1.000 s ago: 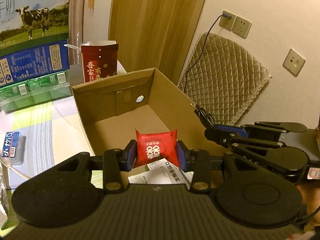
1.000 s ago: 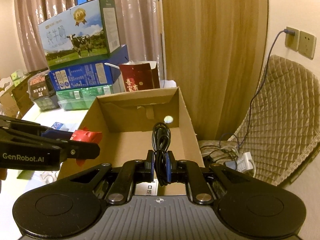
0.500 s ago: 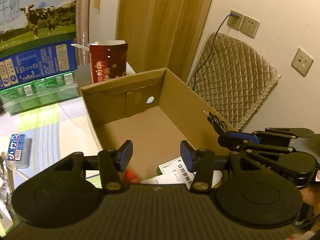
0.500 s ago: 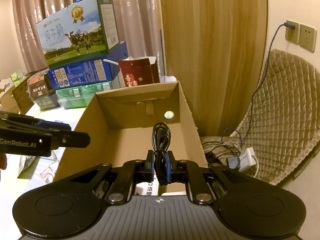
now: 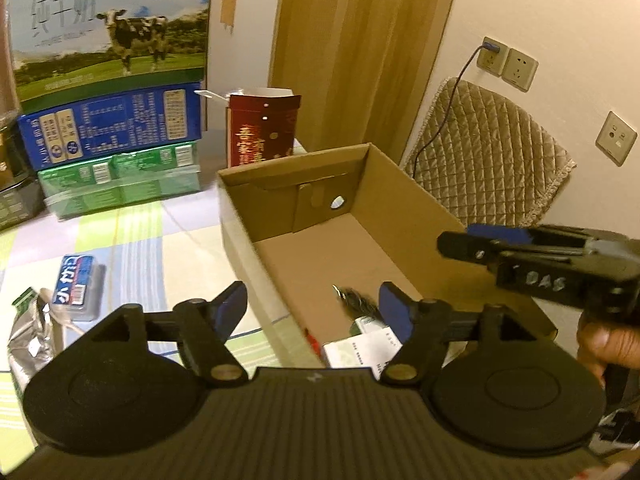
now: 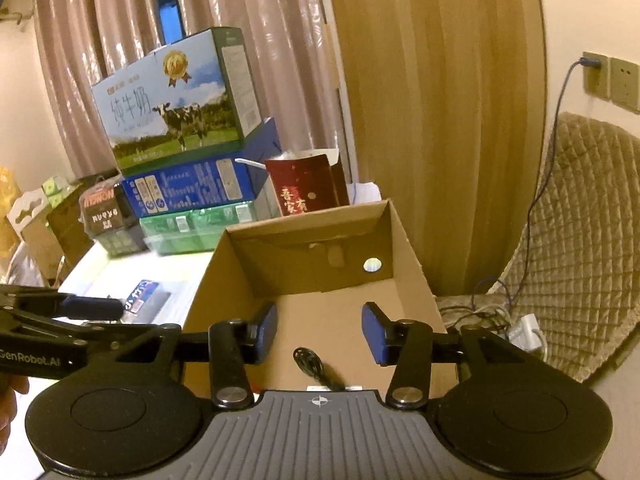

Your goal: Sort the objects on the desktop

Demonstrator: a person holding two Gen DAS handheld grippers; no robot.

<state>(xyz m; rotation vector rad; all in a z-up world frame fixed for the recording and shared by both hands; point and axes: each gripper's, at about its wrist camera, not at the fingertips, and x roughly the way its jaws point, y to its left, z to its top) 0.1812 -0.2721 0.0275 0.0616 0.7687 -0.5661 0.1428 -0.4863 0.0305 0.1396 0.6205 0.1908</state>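
**A:** Two hand-held grippers hover at the near end of an open cardboard box on a table spread with a pale checked cloth. How do the tongs stand?

**B:** The left gripper has just been opening; its jaws are spread wide over the box's near left wall with nothing between them. The right gripper has just been opening too, its jaws parted and empty, above the box's near end.

**A:** And the things being sorted?

**B:** A coiled black cable lies loose on the box floor, below the right gripper's jaws. In the left wrist view it shows blurred, next to a white printed packet and a sliver of something red at the box's near left corner.

**A:** What lies outside the box?

**B:** Left of it, on the cloth, a small blue packet and a silver foil pouch. Behind the box a dark red carton stands open; further left a milk carton printed with a cow tops a blue box and a green pack.

**A:** The room?

**B:** Beyond the box, pinkish curtains and a wood-grain panel. Right of the box, a quilted cushion leans on a cream wall, where a cable is plugged into a wall socket. A hand grips the right tool
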